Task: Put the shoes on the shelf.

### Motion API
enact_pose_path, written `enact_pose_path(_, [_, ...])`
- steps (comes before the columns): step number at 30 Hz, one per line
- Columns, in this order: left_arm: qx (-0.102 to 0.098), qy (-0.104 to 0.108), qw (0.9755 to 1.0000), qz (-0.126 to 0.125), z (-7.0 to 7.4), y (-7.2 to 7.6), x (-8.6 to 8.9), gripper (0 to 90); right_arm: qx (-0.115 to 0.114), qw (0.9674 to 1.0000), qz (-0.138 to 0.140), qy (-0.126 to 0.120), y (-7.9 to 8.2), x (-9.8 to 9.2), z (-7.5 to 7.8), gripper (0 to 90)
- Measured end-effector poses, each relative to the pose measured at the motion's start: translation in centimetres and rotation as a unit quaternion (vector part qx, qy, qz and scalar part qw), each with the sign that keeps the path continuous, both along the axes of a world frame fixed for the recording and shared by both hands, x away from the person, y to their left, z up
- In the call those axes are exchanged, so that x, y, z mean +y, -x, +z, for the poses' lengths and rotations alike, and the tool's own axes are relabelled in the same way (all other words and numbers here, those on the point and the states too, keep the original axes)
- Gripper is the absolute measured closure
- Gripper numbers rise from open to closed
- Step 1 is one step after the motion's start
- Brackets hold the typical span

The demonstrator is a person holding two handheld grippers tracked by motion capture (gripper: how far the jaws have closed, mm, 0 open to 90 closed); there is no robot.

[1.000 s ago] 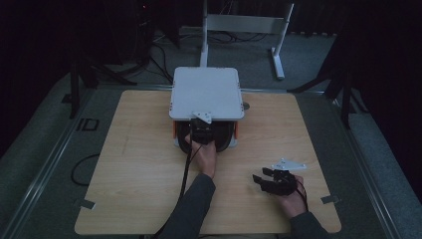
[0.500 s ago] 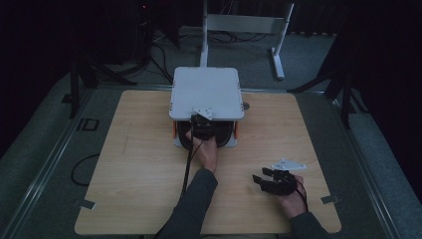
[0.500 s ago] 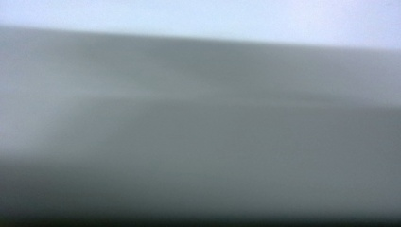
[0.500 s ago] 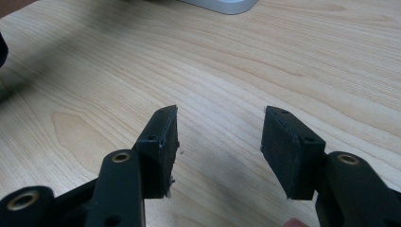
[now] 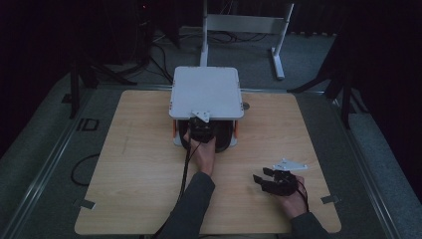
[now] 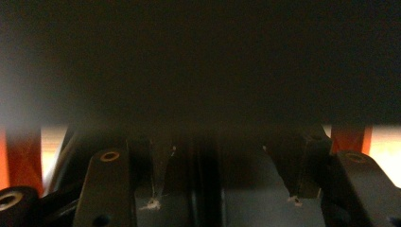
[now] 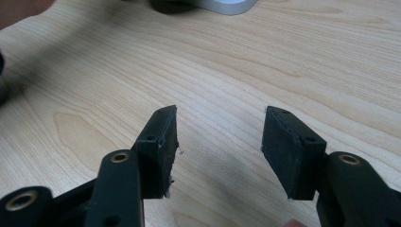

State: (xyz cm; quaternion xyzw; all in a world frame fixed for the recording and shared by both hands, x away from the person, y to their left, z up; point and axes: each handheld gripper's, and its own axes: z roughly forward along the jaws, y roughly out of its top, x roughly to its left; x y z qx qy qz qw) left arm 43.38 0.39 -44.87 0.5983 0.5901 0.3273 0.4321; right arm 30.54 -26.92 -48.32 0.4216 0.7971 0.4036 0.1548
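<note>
At twelve o'clock on the worktop (image 5: 124, 164) we push the left claw (image 5: 201, 130), spread wide, under the white box (image 5: 206, 92); a jam threatens. Right claw (image 7: 217, 142): open, empty.

table (image 5: 134, 164): pale wood grain | box (image 5: 206, 92): white top, orange posts | fingers (image 7: 161, 142): black
</note>
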Motion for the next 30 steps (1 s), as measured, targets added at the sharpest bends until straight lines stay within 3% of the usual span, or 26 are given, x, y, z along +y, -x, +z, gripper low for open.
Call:
enact_pose_path(4, [-0.002, -0.006, 0.9992, -0.039, 0.5, 1.3, 1.2, 40.7, -0.001, 1.0, 0.0, 0.001, 0.0, 0.1, 0.0, 45.3])
enact_pose_path(6, [-0.007, -0.021, 0.9985, -0.05, 0.7, 2.0, 1.6, 40.6, -0.001, 1.0, 0.001, 0.003, 0.0, 0.2, -0.1, 45.1])
enact_pose_path(8, [-0.006, -0.023, 0.9978, -0.063, 0.9, 2.5, 2.2, 40.6, -0.001, 1.0, 0.001, 0.003, 0.0, 0.2, -0.1, 45.0])
enact_pose_path(12, [-0.002, -0.024, 0.9966, -0.078, 1.1, 3.5, 3.7, 40.9, -0.001, 1.0, 0.0, 0.005, 0.0, 0.2, -0.1, 44.8])
enact_pose_path(18, [0.015, -0.044, 0.9944, -0.095, 0.2, 4.7, 6.0, 41.4, -0.001, 1.0, -0.003, 0.006, -0.1, 0.0, -0.1, 44.5])
enact_pose_path(21, [0.023, -0.039, 0.994, -0.099, -0.3, 5.1, 7.4, 41.2, 0.001, 1.0, -0.004, 0.007, -0.2, 0.0, -0.1, 44.5])
enact_pose_path(25, [0.038, -0.042, 0.9904, -0.126, -0.7, 5.6, 8.8, 41.5, 0.0, 1.0, -0.003, 0.008, -0.2, 0.1, -0.1, 44.5])
enact_pose_path(27, [0.038, -0.054, 0.989, -0.132, -0.8, 5.9, 9.4, 41.6, 0.0, 1.0, -0.003, 0.008, -0.2, 0.1, -0.1, 44.5])
enact_pose_path(30, [0.039, -0.054, 0.9868, -0.148, -0.9, 6.2, 10.2, 42.3, 0.0, 1.0, -0.003, 0.008, -0.2, 0.0, -0.1, 44.5])
